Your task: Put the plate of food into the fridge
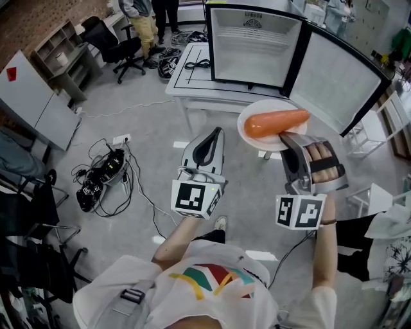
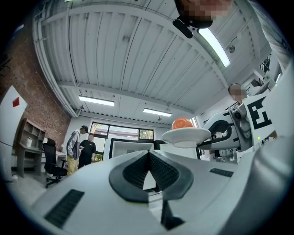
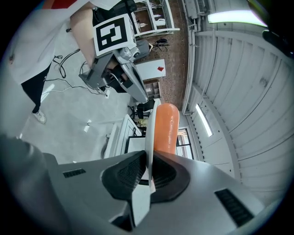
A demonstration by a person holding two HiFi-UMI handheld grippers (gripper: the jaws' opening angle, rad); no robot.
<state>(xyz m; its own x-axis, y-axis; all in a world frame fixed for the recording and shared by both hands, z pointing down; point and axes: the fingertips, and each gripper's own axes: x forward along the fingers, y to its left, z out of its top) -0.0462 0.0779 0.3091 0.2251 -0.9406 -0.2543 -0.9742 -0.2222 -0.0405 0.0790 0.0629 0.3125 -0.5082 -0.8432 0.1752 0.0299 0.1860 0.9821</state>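
The right gripper [image 1: 290, 137] is clamped on the near rim of a round white plate [image 1: 260, 144] that carries a long orange carrot [image 1: 276, 122]. It holds the plate in the air, short of the open white-lined fridge [image 1: 253, 48]. The left gripper [image 1: 217, 132] is closed on nothing. This looks like the carrying step, and the next move needs level travel forward onto a shelf.

Two grippers were counted: the left gripper [image 1: 219, 132] and the right gripper [image 1: 286, 137]. One plate [image 1: 255, 142] was recorded, and one carrot [image 1: 275, 123], the only food item noted. There was one fridge [image 1: 253, 51] with one door [image 1: 340, 80], and one white table [image 1: 186, 77]. Two bystanders were counted at the far end: a person in tan trousers [image 1: 142, 22] and a person in black [image 1: 166, 11].
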